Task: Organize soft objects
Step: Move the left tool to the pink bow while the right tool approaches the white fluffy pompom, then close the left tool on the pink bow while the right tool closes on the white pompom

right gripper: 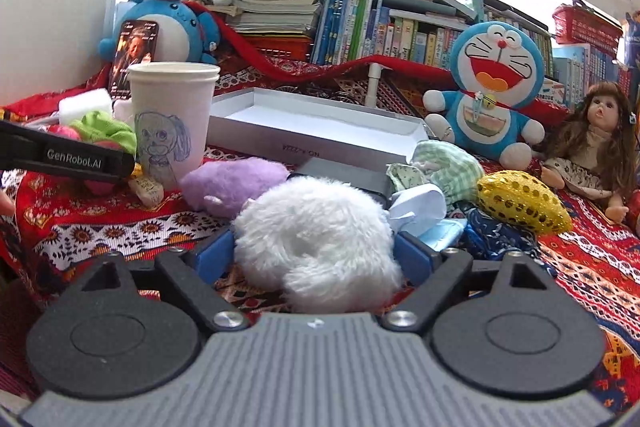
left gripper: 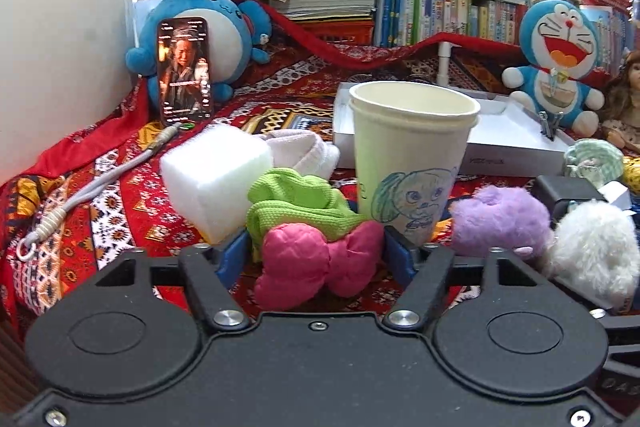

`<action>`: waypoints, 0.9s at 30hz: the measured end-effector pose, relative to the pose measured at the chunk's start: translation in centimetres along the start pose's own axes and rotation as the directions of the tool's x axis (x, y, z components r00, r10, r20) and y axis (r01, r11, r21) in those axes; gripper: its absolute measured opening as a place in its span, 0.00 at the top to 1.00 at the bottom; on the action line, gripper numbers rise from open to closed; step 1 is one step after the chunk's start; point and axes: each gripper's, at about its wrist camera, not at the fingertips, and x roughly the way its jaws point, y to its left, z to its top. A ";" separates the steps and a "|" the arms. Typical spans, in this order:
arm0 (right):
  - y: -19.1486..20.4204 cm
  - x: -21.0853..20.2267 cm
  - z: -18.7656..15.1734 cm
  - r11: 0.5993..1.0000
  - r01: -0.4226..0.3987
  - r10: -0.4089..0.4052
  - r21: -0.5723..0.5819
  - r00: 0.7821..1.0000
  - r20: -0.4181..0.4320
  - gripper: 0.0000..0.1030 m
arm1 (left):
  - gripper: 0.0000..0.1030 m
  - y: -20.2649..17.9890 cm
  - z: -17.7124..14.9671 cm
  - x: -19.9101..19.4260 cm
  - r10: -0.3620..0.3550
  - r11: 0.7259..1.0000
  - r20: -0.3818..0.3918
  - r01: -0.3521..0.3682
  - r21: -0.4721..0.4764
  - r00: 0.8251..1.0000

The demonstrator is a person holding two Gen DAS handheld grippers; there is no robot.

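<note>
A pink padded bow (left gripper: 316, 267) lies on the patterned red cloth between the blue pads of my left gripper (left gripper: 316, 255). The pads stand close to its sides without squeezing it. Just behind it are a green knitted cloth (left gripper: 296, 203), a white foam block (left gripper: 212, 179) and a paper cup (left gripper: 412, 155) with a drawing on it. In the right wrist view a white fluffy pompom (right gripper: 320, 247) sits between the wide-set pads of my right gripper (right gripper: 316, 255), its fur brushing them. A purple plush (right gripper: 232, 187) lies to its left.
An open white box (right gripper: 320, 135) sits behind the pile. A checked cloth (right gripper: 448, 167), a gold sequin cushion (right gripper: 524, 203) and a blue bandana (right gripper: 492, 231) lie at the right. A blue plush, a phone (left gripper: 184, 71), a cat plush (right gripper: 492, 87), a doll (right gripper: 596, 143) and books stand at the back.
</note>
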 end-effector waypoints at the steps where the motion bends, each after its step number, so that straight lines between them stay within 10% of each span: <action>1: 0.1 0.1 -0.1 1.000 0.003 -0.003 -0.007 1.000 0.000 0.12 | 0.43 0.0 0.0 -0.1 -0.004 1.000 0.002 0.004 -0.002 1.000; 5: 0.0 -0.1 -0.1 1.000 0.014 -0.014 0.005 1.000 0.006 0.24 | 0.49 0.0 0.0 -0.6 -0.003 1.000 0.013 0.003 0.002 1.000; 27: -3.0 -2.8 2.8 0.996 -0.006 0.003 0.093 0.999 0.033 0.26 | 0.51 1.8 3.5 -5.4 -0.099 0.994 0.084 0.103 -0.045 0.992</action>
